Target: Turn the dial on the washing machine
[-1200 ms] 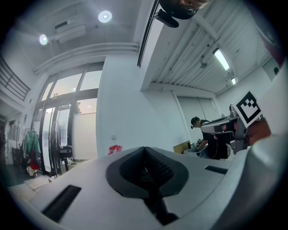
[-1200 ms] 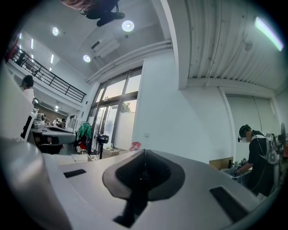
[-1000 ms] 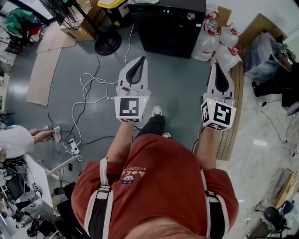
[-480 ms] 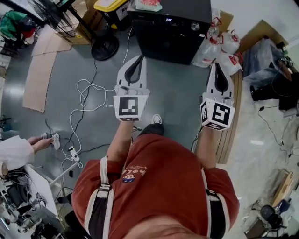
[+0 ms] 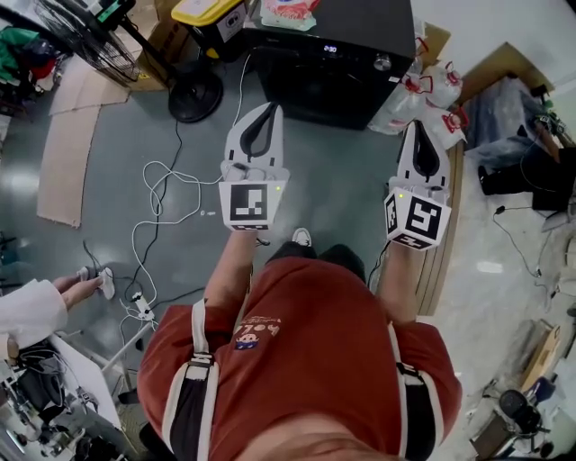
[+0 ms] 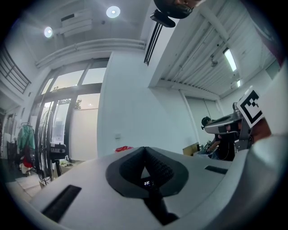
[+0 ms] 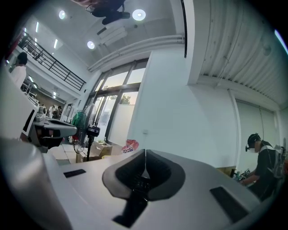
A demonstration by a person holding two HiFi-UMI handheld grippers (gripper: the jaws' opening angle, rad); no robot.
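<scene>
The black washing machine (image 5: 333,67) stands on the floor ahead, at the top of the head view. Its lit display (image 5: 330,49) and round silver dial (image 5: 384,62) sit on the top front panel. A red and white packet (image 5: 286,11) lies on its lid. My left gripper (image 5: 271,110) is held out short of the machine, jaws shut and empty. My right gripper (image 5: 416,127) is level with it further right, below the dial and clear of it, also shut on nothing. In each gripper view the jaws meet at the tip, left gripper (image 6: 144,148) and right gripper (image 7: 145,153).
A fan base (image 5: 195,93) and a yellow-lidded box (image 5: 206,11) stand left of the machine. White cables (image 5: 166,185) loop over the floor, beside flat cardboard (image 5: 63,153). Tied plastic bags (image 5: 435,79) and a wooden board (image 5: 447,225) lie to the right. Another person's hand (image 5: 79,288) shows at far left.
The washing machine has come further into the head view and sits lower in the picture, its dial nearer the right gripper. Both grippers stay shut, held out in front.
</scene>
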